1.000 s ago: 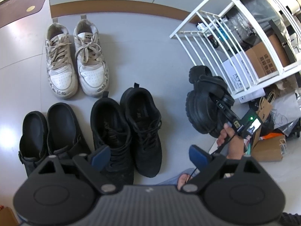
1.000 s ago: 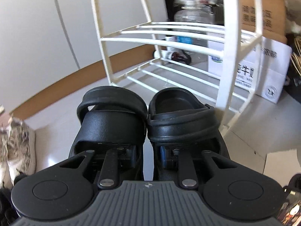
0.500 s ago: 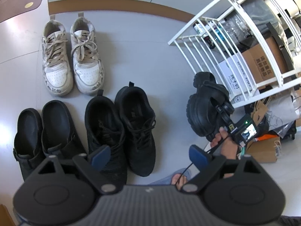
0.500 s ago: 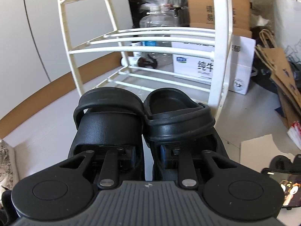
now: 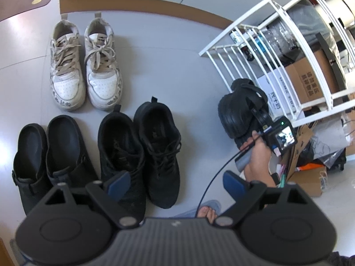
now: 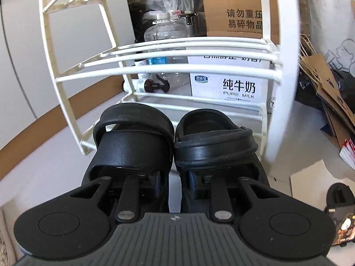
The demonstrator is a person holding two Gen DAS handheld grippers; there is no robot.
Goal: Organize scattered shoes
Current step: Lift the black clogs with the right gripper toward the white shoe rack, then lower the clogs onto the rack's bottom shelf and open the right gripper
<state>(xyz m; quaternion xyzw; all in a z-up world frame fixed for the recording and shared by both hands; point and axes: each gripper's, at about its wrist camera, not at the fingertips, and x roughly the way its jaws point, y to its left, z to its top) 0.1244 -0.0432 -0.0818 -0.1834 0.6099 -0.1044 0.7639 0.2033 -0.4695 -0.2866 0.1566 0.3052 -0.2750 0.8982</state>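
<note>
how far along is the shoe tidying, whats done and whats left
Done: three pairs stand side by side on the floor, the white sneakers, black sneakers and black clogs. In hand: the right claw is shut on a pair of black sandals, held in front of the white rack. Left: setting those down. The left claw is open, empty.

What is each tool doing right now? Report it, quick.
Left tool: open, holding nothing, above the black sneakers.
Right tool: closed on a pair of black clogs, in front of the white shoe rack.
</note>
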